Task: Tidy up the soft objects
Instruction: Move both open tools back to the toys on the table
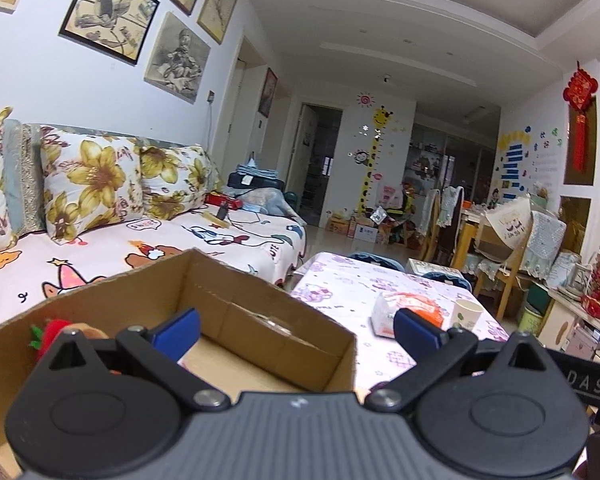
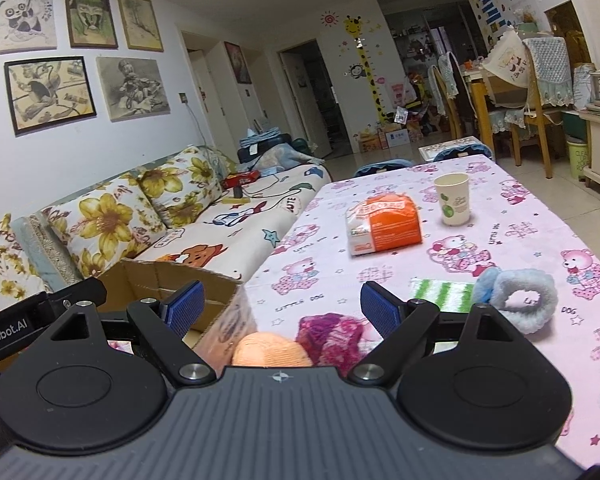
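My left gripper (image 1: 296, 330) is open above the brown cardboard box (image 1: 260, 300), nothing between its blue pads. A red plush toy (image 1: 54, 334) lies in the box's left corner, half hidden by the gripper. My right gripper (image 2: 280, 306) is open over the table's near edge. Just under it lie an orange knitted piece (image 2: 270, 352) and a purple-pink knitted piece (image 2: 332, 338). A blue-grey fluffy ring (image 2: 516, 298) and a green-and-white striped cloth (image 2: 440, 292) lie to the right. The box (image 2: 168, 280) sits left of the table.
On the pink bear-print tablecloth (image 2: 480, 248) stand an orange tissue pack (image 2: 384, 224) and a paper cup (image 2: 453, 199). A sofa (image 1: 100, 240) with flowered cushions runs along the left wall. Chairs and a dining table stand at the far right.
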### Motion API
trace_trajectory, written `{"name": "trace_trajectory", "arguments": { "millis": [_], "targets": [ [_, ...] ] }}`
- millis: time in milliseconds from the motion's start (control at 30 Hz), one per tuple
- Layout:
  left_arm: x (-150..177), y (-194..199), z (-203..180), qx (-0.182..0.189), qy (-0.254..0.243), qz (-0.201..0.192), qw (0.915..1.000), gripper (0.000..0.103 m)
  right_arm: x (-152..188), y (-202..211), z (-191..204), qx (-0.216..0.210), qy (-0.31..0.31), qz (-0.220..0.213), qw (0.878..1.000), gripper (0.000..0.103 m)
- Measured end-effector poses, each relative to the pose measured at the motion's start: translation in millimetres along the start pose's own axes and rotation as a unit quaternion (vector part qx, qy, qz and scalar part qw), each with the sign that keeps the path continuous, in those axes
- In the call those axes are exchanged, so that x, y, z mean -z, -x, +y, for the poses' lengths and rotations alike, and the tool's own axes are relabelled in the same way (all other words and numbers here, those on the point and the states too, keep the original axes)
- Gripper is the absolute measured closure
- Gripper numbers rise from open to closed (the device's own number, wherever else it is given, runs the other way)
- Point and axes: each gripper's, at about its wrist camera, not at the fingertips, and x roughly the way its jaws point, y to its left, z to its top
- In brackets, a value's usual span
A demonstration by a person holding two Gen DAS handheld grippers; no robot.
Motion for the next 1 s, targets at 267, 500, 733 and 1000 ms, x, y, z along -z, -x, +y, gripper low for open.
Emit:
{"name": "trace_trajectory", "arguments": {
  "millis": [267,500,733,1000],
  "targets": [
    [5,-4,-16,0.016,-0.017,0.005,0.9997,0.001,0,0,-11,0.022,-0.006,-0.003,1.000,0.000],
    [11,-7,-31,0.028,-0.035,0.010,0.9989,0.001,0,0,-11,0.042,-0.008,-0.009,0.999,0.000],
    [17,-9,-47,0.040,-0.054,0.014,0.9976,0.001,1,0,-16,0.065,-0.016,-0.011,0.998,0.000],
    [28,-11,-67,0.055,-0.086,0.022,0.9945,0.001,1,-4,-19,0.091,-0.031,-0.017,0.995,0.000]
  ]
}}
